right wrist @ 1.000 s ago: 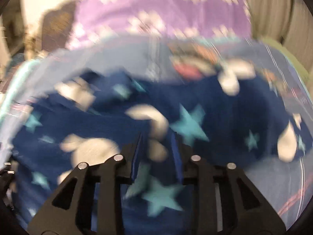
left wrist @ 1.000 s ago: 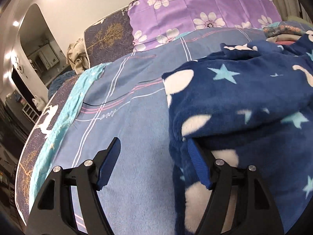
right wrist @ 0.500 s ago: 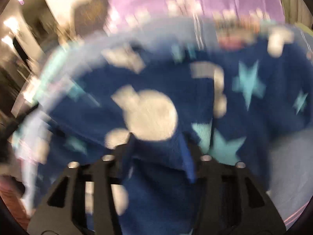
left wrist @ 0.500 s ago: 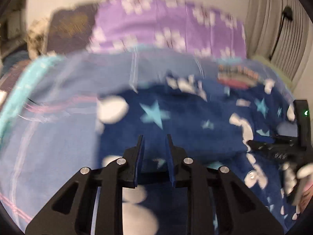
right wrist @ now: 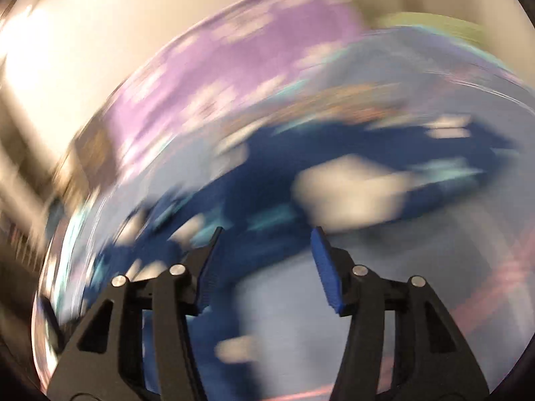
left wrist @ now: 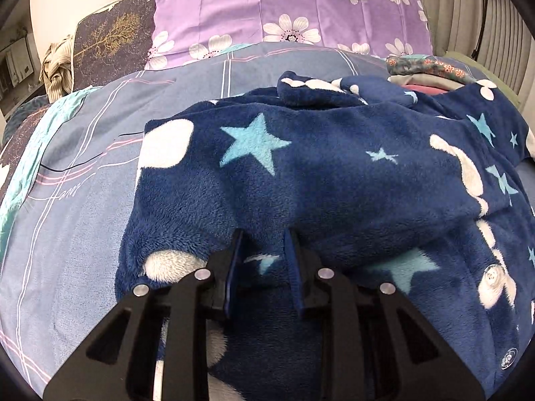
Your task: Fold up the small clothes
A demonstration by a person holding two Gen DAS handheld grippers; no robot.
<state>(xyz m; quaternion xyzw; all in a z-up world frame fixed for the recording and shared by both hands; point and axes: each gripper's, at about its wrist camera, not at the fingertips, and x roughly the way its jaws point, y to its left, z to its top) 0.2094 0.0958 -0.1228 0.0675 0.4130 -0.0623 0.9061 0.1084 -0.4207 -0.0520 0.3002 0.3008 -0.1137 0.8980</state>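
Note:
A navy fleece garment (left wrist: 334, 167) with light blue stars and white moons lies bunched on the blue striped bedsheet (left wrist: 83, 217). My left gripper (left wrist: 264, 244) sits at the garment's near edge. A fold of fleece is pinched between its blue pads, though the jaws are opening slightly. The right wrist view is heavily motion-blurred. In it my right gripper (right wrist: 264, 237) hangs above the sheet (right wrist: 401, 267) with its jaws opening and nothing between them. The garment (right wrist: 267, 183) lies just beyond its fingertips.
A purple flowered pillow (left wrist: 284, 10) and a dark pillow with a gold tree (left wrist: 110, 43) lean at the bed's head. A stack of folded clothes (left wrist: 424, 73) sits behind the garment on the right. A beige cloth (left wrist: 57, 67) hangs at the far left.
My left gripper went from wide open beside the garment to closed on a fold of it. My right gripper let go of the fleece, opened and swung away fast, rolling.

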